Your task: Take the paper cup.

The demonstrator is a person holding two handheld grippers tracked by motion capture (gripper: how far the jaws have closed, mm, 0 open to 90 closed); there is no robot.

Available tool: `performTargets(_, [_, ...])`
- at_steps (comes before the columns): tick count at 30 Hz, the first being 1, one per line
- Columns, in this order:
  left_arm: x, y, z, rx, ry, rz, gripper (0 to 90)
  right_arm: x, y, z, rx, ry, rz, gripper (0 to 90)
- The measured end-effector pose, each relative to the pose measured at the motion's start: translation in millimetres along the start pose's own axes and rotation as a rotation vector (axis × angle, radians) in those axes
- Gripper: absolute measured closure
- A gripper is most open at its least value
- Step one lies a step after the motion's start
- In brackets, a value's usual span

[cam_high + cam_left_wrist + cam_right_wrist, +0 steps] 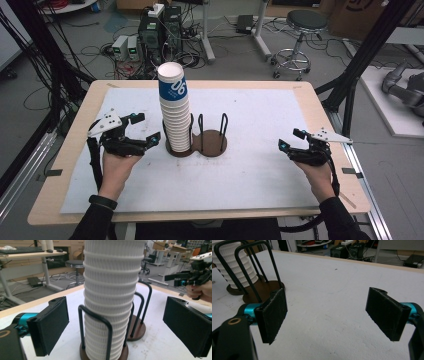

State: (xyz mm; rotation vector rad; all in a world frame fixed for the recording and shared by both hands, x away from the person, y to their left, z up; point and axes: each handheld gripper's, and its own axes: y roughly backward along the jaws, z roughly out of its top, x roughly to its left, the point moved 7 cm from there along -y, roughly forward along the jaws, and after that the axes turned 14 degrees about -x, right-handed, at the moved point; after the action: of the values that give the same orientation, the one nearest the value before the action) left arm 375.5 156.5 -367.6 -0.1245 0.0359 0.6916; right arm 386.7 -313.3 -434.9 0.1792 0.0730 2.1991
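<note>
White ribbed stack: paper cups [176, 112] nested into one tall column, the sleeves showing as close horizontal ridges with fine vertical fluting; seen close in the left gripper view [111, 297], the ridges run unbroken from base to top edge.
Top cup: blue band with white lettering around its side, white rim open upward [172, 82].
Stack position: upright in the left well of the cup holder [210, 142], on the white mat [250, 170], left of the table's middle and leaning very slightly.
Left gripper: [141, 131] released, jaws spread wide to either side of the stack, pads clear of the cups; nothing between them but open air in front of the column.
Left hand: [116, 167] wrapped around the gripper's body, black sleeve and wristband behind it.
Right gripper: [291, 140] released, jaws apart over bare mat, holding nothing; well away from the stack.
Right hand: [316, 172] low at the right side of the mat.
Cup holder: dark brown double-round base with black wire hoops rising around each well; the right well holds no cups.
Table: [320, 107] pale wood edge framing the mat.
Stool: [300, 30] black round seat on castors, on the floor beyond the table.
</note>
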Motion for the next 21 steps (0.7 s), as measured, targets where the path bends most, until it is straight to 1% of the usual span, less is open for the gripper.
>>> performTargets(2, [0.1,-4.0,2.8,0.010,-0.011,-0.008,6.4,0.0,-0.5,0.1,0.001,-0.001,0.001,18.0])
performTargets(4, [-0.1,-8.4,4.9,0.017,-0.007,-0.018,6.3,-0.1,-1.0,-0.1,0.003,0.001,0.000,18.0])
performTargets(6, [-0.2,-12.7,6.8,0.017,-0.009,-0.026,6.4,-0.1,-2.0,-0.3,0.002,0.003,0.005,18.0])
performTargets(9, [1.5,-19.5,7.7,0.014,-0.018,-0.023,6.3,0.6,-2.9,-0.2,0.004,0.002,0.007,18.0])
performTargets(12, [1.8,-27.5,7.2,0.023,-0.018,-0.036,6.3,1.3,-3.9,0.1,0.003,0.006,0.009,18.0])
performTargets(14, [1.4,-32.8,8.1,0.013,-0.019,-0.039,6.3,1.3,-4.4,-0.2,0.004,0.010,0.008,18.0])
performTargets(15, [1.6,-38.1,8.7,0.012,-0.022,-0.049,6.3,1.5,-4.7,-0.4,0.005,0.010,0.011,18.0])
performTargets(17, [1.7,-40.1,8.8,0.015,-0.025,-0.052,6.3,1.6,-4.7,-0.5,0.006,0.009,0.011,18.0])
performTargets(21, [2.0,-49.7,10.5,0.021,-0.033,-0.059,6.3,1.7,-4.4,-0.7,0.009,0.004,0.009,18.0])
